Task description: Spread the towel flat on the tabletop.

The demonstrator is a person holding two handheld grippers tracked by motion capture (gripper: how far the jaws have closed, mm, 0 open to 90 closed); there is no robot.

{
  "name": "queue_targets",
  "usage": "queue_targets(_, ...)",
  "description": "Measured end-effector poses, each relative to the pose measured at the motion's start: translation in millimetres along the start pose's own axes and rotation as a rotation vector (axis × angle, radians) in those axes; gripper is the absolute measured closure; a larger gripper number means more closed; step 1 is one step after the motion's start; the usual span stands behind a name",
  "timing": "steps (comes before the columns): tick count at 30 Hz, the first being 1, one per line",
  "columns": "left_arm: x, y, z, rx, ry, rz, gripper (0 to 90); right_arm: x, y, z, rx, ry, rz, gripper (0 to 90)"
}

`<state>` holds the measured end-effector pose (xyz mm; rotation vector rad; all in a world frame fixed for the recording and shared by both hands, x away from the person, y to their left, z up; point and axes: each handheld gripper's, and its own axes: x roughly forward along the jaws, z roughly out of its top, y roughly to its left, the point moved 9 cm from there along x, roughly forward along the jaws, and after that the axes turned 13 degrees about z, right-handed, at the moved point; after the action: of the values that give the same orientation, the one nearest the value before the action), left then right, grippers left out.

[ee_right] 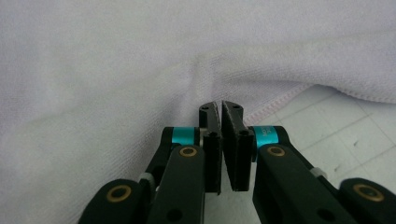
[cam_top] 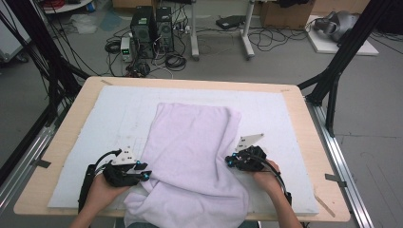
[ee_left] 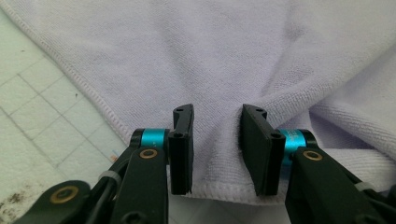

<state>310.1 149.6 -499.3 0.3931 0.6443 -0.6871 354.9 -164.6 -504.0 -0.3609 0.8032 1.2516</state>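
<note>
My right tool [ee_right: 220, 108] is pinched together on the lilac towel [cam_top: 192, 142] at its hemmed edge. My left tool [ee_left: 216, 116] stands apart, jaws astride the towel's near hem, pads not pressing. The towel lies rumpled between both tools on the table [cam_top: 294, 102].

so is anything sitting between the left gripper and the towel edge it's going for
Nothing visible does. In the left gripper view the left gripper has its jaws apart, straddling the hemmed edge of the lavender towel, with towel cloth alone in the gap. The white gridded mat beside it is bare there.
</note>
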Motion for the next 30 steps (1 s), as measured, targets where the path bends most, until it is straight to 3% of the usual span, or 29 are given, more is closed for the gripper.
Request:
queue_targets(4, -0.8, -0.5, -0.6, 0.001, 0.002, 0.0, 64.6, -9.5, -0.4, -1.0, 0.022, -0.006, -0.023, 87.3)
queue_targets(8, -2.7, -1.3, -1.3, 0.007, 0.003, 0.001, 64.6, -38.3, 3.5, -7.2, 0.009, 0.003, -0.087, 87.1)
queue_targets(12, -5.3, 1.7, -1.1, -0.003, -0.002, 0.006, 61.5, -61.8, 6.8, -14.1, 0.033, -0.052, -0.102, 84.4)
queue_targets(16, -10.5, 11.2, 5.8, -0.029, -0.021, 0.018, 57.7, -55.3, 1.8, -17.7, 0.046, -0.038, -0.108, 73.5)
queue_targets(22, -12.6, 18.0, 12.0, -0.039, -0.03, 0.022, 55.0, -40.9, -2.0, -23.8, 0.064, -0.03, -0.075, 69.9)
queue_targets(25, -14.8, 21.4, 15.2, -0.056, -0.044, 0.023, 54.4, -38.2, -2.6, -30.9, 0.076, 0.004, -0.067, 68.6)
queue_targets(30, -26.4, 23.6, 21.8, -0.064, -0.081, 0.033, 52.8, -44.9, 16.0, -18.5, 0.021, -0.057, -0.062, 66.8)
